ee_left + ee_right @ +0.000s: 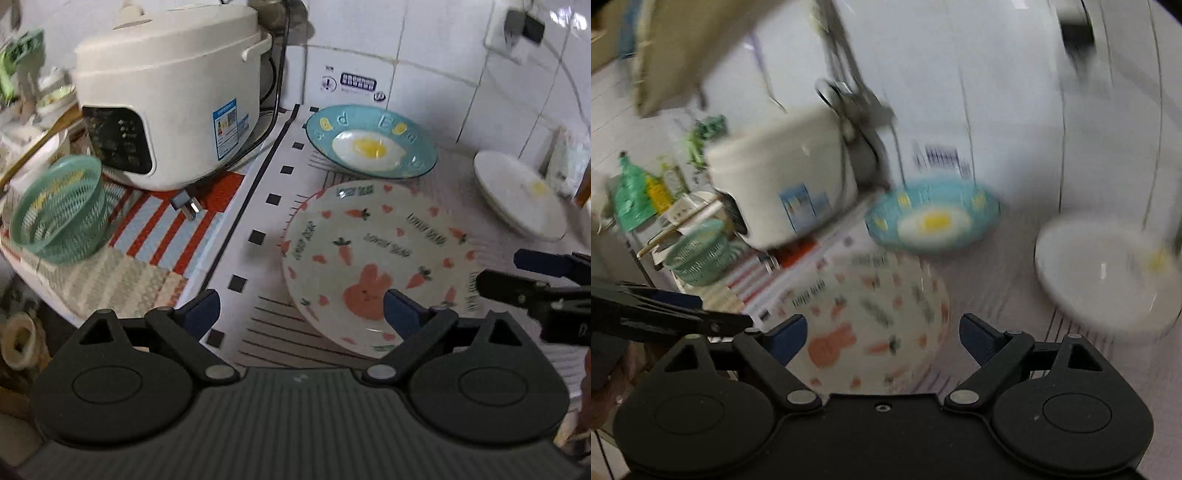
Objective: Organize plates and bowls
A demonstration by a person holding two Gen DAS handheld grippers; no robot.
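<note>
A white plate with a pink rabbit and carrots [376, 258] lies flat on the printed mat, close in front of my left gripper [301, 312]. That gripper is open, and its right finger [402, 314] hangs over the plate's near part. Behind the rabbit plate sits a blue plate with a fried-egg picture [369, 142]. At the far right is a stack of white dishes [517, 194]. My right gripper [498, 271] comes in from the right edge. In the blurred right wrist view, the right gripper [882, 332] is open above the rabbit plate [879, 306], with the blue plate [934, 218] and a white bowl [1104, 273] beyond.
A white rice cooker [166, 99] stands at the back left on a striped cloth, its plug [186, 205] lying loose. A green mesh basket [59, 210] sits near the counter's left edge. A tiled wall [443, 74] closes off the back. The left gripper [701, 314] shows at the left of the right wrist view.
</note>
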